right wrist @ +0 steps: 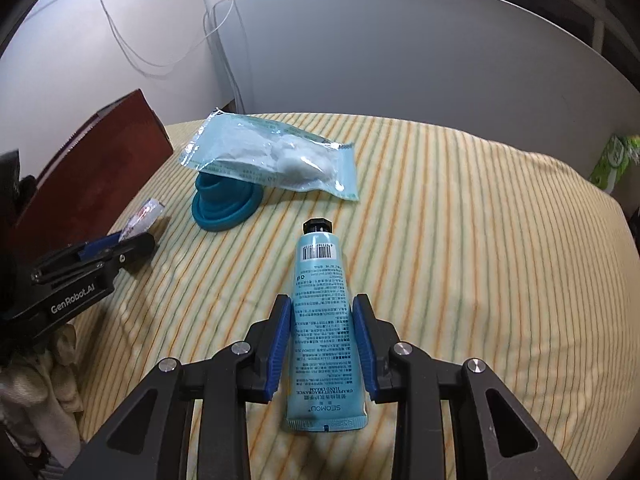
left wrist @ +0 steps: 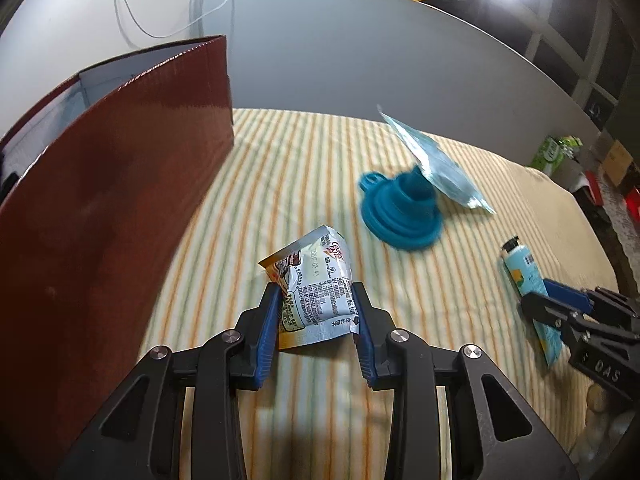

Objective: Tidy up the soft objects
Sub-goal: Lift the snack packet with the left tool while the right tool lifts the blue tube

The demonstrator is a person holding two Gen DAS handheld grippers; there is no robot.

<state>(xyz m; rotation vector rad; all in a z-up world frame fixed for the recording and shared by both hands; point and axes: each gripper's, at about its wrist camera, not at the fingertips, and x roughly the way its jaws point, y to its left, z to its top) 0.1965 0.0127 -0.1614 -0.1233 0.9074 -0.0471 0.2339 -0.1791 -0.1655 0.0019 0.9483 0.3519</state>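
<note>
Blue pads of the left gripper [left wrist: 316,300] clamp one crumpled sachet [left wrist: 316,280], its lower edge hidden. The right gripper [right wrist: 323,312] squeezes one hand-cream tube [right wrist: 320,320]. A clear pouch [right wrist: 272,156] half covers one teal funnel [right wrist: 224,208]. Striped cloth [right wrist: 460,240] lies open rightward; a brown box [left wrist: 100,200] walls the left.

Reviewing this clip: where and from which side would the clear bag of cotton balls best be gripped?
Probably at the bag's raised flat end seam, coming from the box side. The bag leans on the blue funnel, so that edge stands clear of the striped cloth; tongs could close across thin film.
</note>
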